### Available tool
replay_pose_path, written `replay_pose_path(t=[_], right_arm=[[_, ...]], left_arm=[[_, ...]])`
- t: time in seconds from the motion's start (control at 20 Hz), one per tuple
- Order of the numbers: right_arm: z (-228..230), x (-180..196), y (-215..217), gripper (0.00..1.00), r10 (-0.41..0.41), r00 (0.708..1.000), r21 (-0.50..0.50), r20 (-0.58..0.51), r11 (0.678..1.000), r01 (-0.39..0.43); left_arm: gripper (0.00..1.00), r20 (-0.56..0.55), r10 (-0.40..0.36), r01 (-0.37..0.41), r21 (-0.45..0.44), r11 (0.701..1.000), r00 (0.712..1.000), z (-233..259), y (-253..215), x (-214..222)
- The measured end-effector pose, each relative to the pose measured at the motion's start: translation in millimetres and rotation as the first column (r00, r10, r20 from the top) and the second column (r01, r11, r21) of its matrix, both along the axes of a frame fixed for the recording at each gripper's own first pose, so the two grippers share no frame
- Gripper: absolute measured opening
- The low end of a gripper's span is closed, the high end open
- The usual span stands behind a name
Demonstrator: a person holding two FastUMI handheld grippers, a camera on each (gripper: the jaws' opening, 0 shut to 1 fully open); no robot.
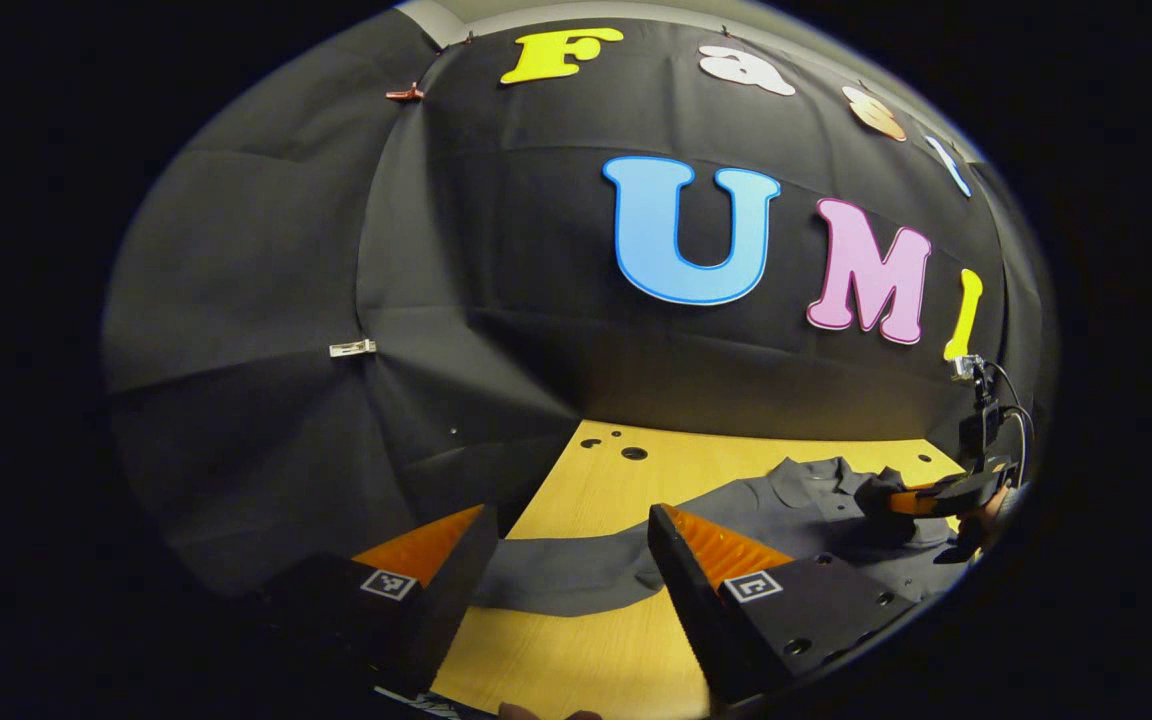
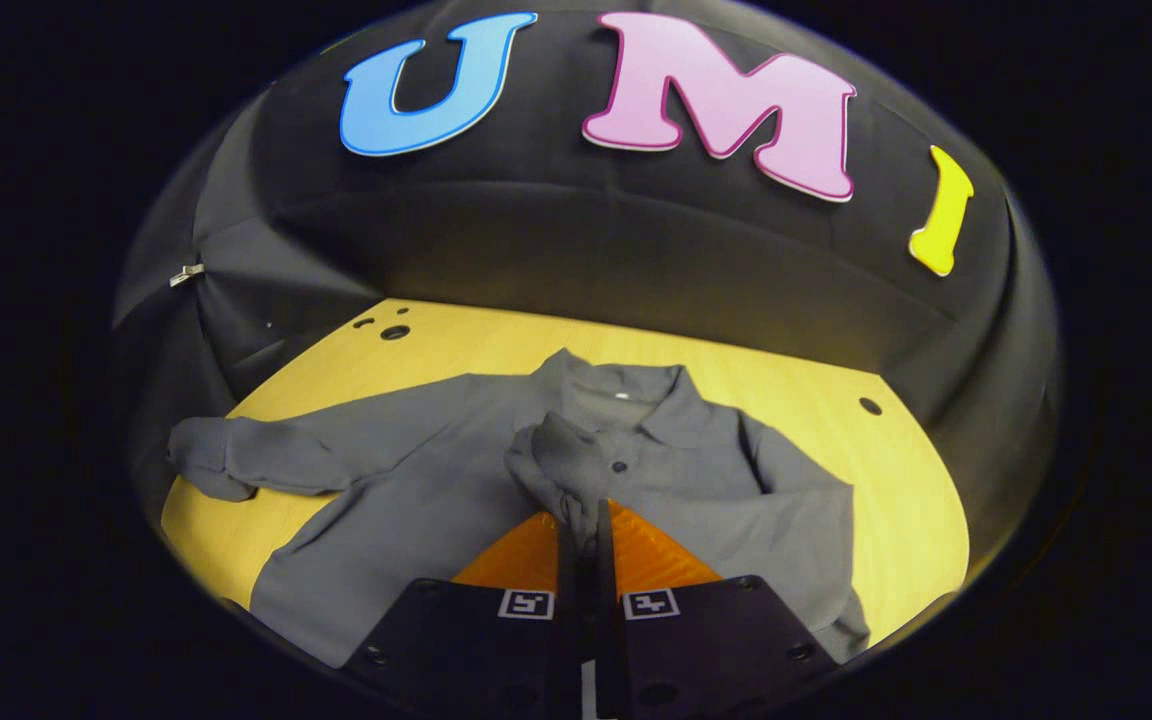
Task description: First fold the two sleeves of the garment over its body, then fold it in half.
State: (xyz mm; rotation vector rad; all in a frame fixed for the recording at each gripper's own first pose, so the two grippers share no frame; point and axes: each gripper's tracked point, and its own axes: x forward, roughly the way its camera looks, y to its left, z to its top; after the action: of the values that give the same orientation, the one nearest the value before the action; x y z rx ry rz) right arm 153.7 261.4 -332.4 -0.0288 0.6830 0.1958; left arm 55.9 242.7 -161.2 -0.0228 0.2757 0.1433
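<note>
Currently you are in the sleeve-folding step. Your right gripper (image 2: pixel 586 525) has its fingers pressed together on the cuff of one sleeve (image 2: pixel 551 455), which is carried over the chest of the garment (image 2: pixel 436 480) and sits bunched just below the collar (image 2: pixel 626 395). The other sleeve (image 2: pixel 236 460) lies stretched out on the tabletop (image 2: pixel 896 480), well away from the collar, its cuff slightly rumpled. In the left gripper view, your left gripper (image 1: pixel 566 560) hovers with its fingers wide apart, one on either side of that outstretched sleeve (image 1: pixel 566 575), which passes between them; whether they touch it cannot be told. The right gripper (image 1: pixel 921 495) appears farther off, near the collar (image 1: pixel 816 475).

By my reading, the first sleeve is nearly folded and the second not yet begun. The next move calls for you to lay the held cuff flat on the chest and release it, then close the left fingers on the outstretched sleeve and bring it toward the collar line.

The garment is a grey, matte, soft knit with a turned-down collar and a buttoned placket; it drapes and creases readily. The tabletop is smooth, pale wood grain with several round holes.
</note>
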Motion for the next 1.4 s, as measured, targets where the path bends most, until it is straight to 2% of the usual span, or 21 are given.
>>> replay_pose_path(t=[0.1,0.3,0.35,0.4,0.55,0.6,0.65,0.7,0.75,0.9,1.0,1.05,1.1,1.2,1.4], right_arm=[[-15,-3,13,0.13,0.017,0.999,0.007,-0.039,1.000,-0.016],[-38,-14,35,0.23,0.052,0.991,0.049,-0.127,0.998,-0.046],[-41,-18,39,0.28,0.064,0.987,0.062,-0.145,0.997,-0.055],[-43,-21,43,0.29,0.076,0.984,0.076,-0.159,0.995,-0.065],[-44,-28,52,0.37,0.111,0.978,0.111,-0.177,0.989,-0.092],[-42,-30,59,0.55,0.124,0.976,0.132,-0.178,0.986,-0.102],[-37,-33,66,0.53,0.139,0.974,0.162,-0.177,0.981,-0.110],[-28,-36,76,0.66,0.162,0.972,0.208,-0.170,0.970,-0.126],[-16,-40,84,0.74,0.182,0.972,0.246,-0.151,0.959,-0.141],[23,-49,84,0.87,0.207,0.976,0.295,-0.069,0.939,-0.178],[40,-59,71,0.88,0.207,0.977,0.301,-0.042,0.935,-0.185],[49,-65,58,0.88,0.199,0.980,0.295,-0.030,0.938,-0.181],[54,-69,46,0.88,0.188,0.982,0.289,-0.021,0.941,-0.174],[61,-79,20,0.88,0.153,0.988,0.280,-0.016,0.949,-0.143],[70,-96,-31,0.88,0.057,0.998,0.267,-0.017,0.962,-0.051]], left_arm=[[0.95,-0.015,0.012,-0.012,0.010,1.000,1.000,-8,8,0],[0.96,-0.054,0.036,-0.035,0.018,0.999,0.998,-31,23,3],[0.92,-0.065,0.045,-0.044,0.020,0.999,0.997,-37,29,6],[0.96,-0.073,0.055,-0.053,0.023,0.998,0.996,-44,35,8],[0.96,-0.097,0.080,-0.077,0.033,0.996,0.992,-62,52,18],[0.96,-0.109,0.089,-0.085,0.040,0.996,0.990,-70,58,23],[0.96,-0.120,0.095,-0.091,0.042,0.995,0.988,-77,63,27],[0.96,-0.135,0.102,-0.097,0.044,0.994,0.986,-87,68,32],[0.96,-0.148,0.107,-0.100,0.049,0.994,0.983,-94,73,36],[0.96,-0.199,0.128,-0.116,0.075,0.990,0.972,-122,92,47],[0.96,-0.237,0.137,-0.126,0.062,0.990,0.962,-142,99,53],[0.92,-0.258,0.142,-0.133,0.051,0.990,0.956,-151,103,55],[0.96,-0.278,0.148,-0.143,0.037,0.989,0.949,-162,108,56],[0.95,-0.326,0.144,-0.152,0.002,0.988,0.934,-183,111,59],[0.96,-0.378,0.161,-0.178,-0.011,0.984,0.912,-204,122,62]])
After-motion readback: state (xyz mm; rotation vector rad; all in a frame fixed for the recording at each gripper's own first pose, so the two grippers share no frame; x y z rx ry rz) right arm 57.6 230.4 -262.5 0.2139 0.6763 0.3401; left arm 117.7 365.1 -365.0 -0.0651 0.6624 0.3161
